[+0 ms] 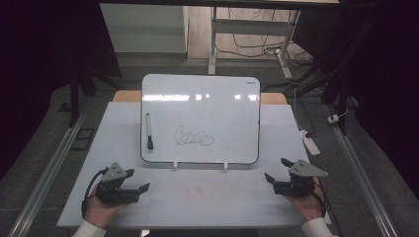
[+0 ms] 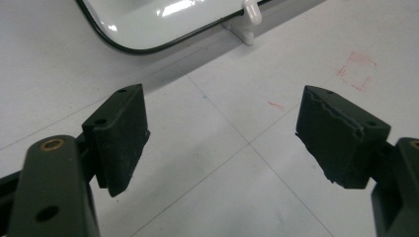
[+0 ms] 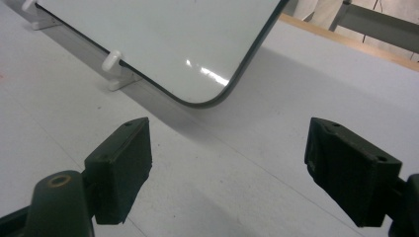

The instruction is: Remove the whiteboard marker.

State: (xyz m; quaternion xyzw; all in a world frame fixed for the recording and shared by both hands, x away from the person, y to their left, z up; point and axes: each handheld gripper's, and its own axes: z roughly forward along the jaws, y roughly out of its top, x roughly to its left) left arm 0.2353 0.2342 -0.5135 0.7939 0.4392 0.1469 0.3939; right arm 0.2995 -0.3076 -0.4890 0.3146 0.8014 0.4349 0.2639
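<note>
A small whiteboard (image 1: 217, 106) leans on two white feet at the middle of the white table (image 1: 197, 202), with a black scribble (image 1: 194, 138) near its lower middle. A black-capped marker (image 1: 148, 131) clings to its left side. My left gripper (image 1: 136, 180) rests at the table's front left, open and holding nothing, its jaws wide apart in the left gripper view (image 2: 222, 133) below the whiteboard's corner (image 2: 148, 24). At the front right my right gripper (image 1: 277, 169) is open and empty as well (image 3: 227, 163), facing the whiteboard's lower right corner (image 3: 197, 59).
Faint red marks (image 2: 356, 71) stain the table in front of the whiteboard. A white foot (image 3: 116, 69) props the board's lower edge. A power strip (image 1: 311, 144) and cables lie on the floor to the right, desk legs (image 1: 213, 39) stand behind.
</note>
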